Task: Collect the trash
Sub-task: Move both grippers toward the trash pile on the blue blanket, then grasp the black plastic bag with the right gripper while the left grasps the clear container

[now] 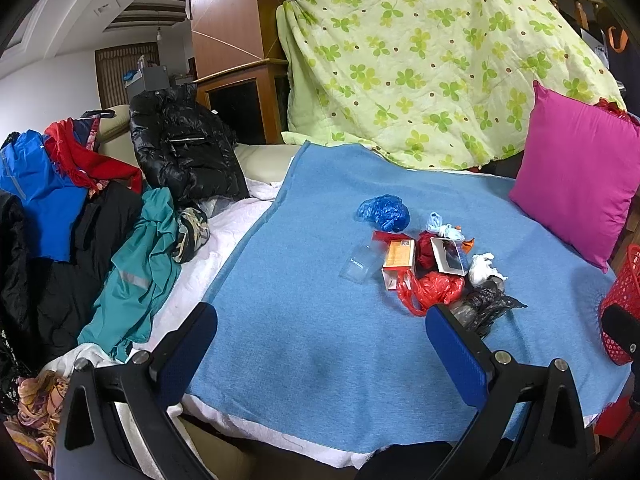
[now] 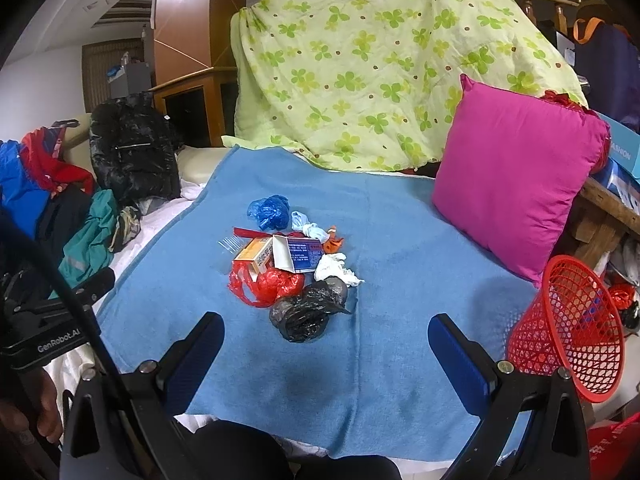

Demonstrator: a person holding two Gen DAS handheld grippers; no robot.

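Note:
A pile of trash lies on the blue blanket: a blue plastic bag, a red plastic bag, a black plastic bag, crumpled white tissue, an orange box and a blue-and-white box. The pile also shows in the left wrist view, with the red bag and blue bag. A red mesh basket leans at the blanket's right edge. My right gripper is open and empty, just short of the black bag. My left gripper is open and empty, left of the pile.
A magenta cushion stands at the right behind the basket. A green clover quilt hangs at the back. Jackets and clothes are heaped to the left of the blanket. The left gripper's body shows at the right view's left edge.

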